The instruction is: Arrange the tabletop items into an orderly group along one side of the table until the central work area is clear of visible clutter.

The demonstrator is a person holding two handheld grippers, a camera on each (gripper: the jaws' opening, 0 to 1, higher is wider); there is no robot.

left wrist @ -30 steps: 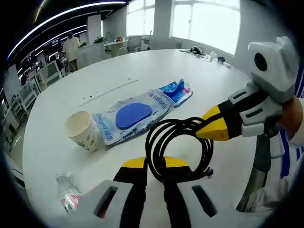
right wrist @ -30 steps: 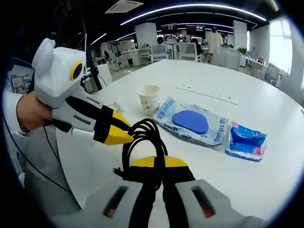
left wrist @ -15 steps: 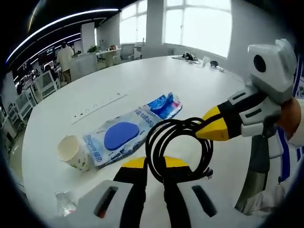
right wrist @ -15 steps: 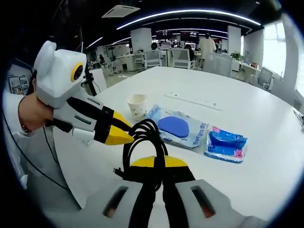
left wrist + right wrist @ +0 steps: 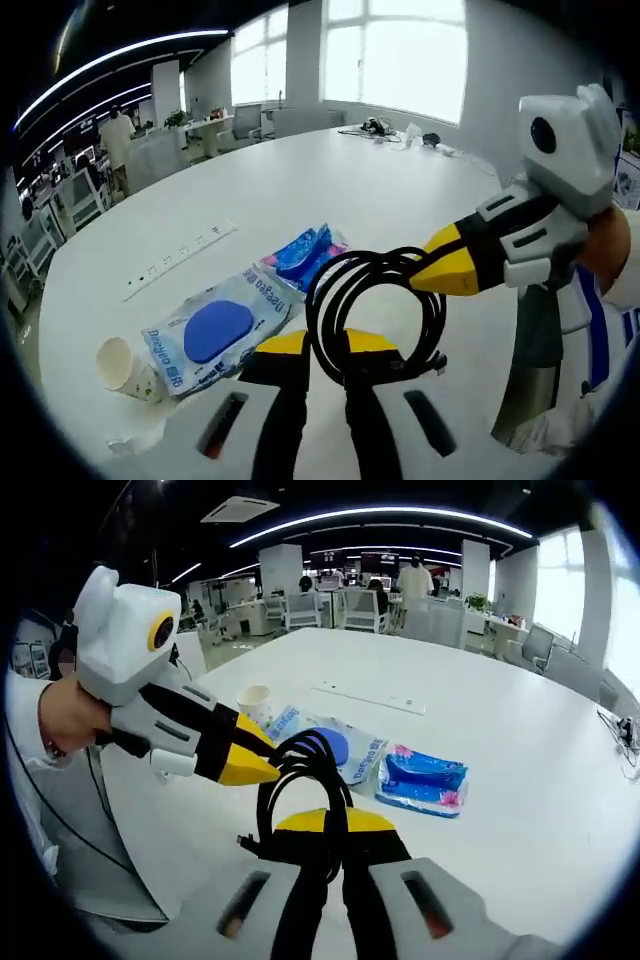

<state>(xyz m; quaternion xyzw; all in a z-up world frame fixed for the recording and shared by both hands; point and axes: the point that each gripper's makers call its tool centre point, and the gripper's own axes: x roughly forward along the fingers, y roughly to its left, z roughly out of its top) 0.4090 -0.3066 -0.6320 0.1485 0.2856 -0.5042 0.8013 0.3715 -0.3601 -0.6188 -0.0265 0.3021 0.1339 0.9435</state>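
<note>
Both grippers (image 5: 318, 352) (image 5: 330, 830) clamp the coiled black cable (image 5: 375, 310), its loop upright between them.

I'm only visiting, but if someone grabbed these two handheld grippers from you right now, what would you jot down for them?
Both grippers grip the coiled black cable, lifted above the table: left gripper from below, right gripper at the coil's side.
On the table: paper cup, blue-disc packet, small blue packet, long white strip beyond.
Done: cable picked up.
Left: set the cable at one side, then line the cup and packets up beside it.
</note>
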